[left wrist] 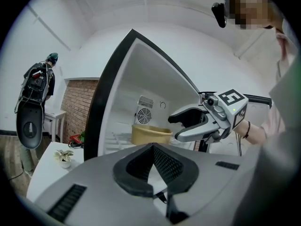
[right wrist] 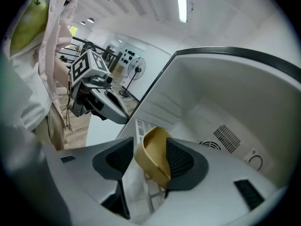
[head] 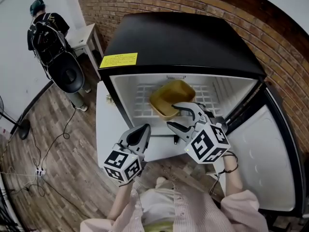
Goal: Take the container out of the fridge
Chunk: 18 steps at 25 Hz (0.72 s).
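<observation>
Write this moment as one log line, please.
fridge: open | container: on shelf | right gripper: open, astride container rim | left gripper: shut, empty

A person in dark clothes [head: 46, 30] stands with back turned at the far left, beside a small white table [head: 88, 36] against the brick wall [head: 285, 52]. Cables [head: 60, 139] trail over the wood-plank floor [head: 72, 151] to a power strip [head: 40, 171]. A small potted plant [left wrist: 64, 156] sits on the white counter [left wrist: 44, 180].

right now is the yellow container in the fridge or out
In. The yellow container rests on the wire shelf inside the open fridge.
</observation>
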Tool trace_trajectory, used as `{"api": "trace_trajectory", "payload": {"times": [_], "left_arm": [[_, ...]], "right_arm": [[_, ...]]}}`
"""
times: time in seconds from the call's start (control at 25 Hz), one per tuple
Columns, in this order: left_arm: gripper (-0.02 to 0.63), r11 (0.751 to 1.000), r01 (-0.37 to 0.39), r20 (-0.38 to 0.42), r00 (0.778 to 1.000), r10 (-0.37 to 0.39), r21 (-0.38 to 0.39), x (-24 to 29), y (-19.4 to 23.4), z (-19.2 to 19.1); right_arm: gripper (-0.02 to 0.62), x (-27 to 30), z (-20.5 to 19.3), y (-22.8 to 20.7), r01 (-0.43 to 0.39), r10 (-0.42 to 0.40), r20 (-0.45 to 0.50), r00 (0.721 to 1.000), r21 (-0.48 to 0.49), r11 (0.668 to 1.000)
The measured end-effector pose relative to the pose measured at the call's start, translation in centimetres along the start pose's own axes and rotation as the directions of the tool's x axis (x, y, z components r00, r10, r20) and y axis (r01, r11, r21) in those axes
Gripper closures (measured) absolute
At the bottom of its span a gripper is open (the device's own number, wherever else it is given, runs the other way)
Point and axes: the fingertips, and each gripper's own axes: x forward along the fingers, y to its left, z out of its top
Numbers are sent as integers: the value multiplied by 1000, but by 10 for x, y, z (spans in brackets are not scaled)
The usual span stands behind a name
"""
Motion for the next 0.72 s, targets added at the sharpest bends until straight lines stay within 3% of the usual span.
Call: {"api": "trace_trajectory", "payload": {"times": [0.4,0.72], "left_arm": [[617,999,39,3,999,-39,-8,9,-7,-1],[617,996,81,-23,996,-82,-36,11,-13,-7]], "right_arm": [[377,18,-8,15,-213,198,-132,971,-114,970],[398,25,-15,21,-297,251,-242,937,-179,938]]}}
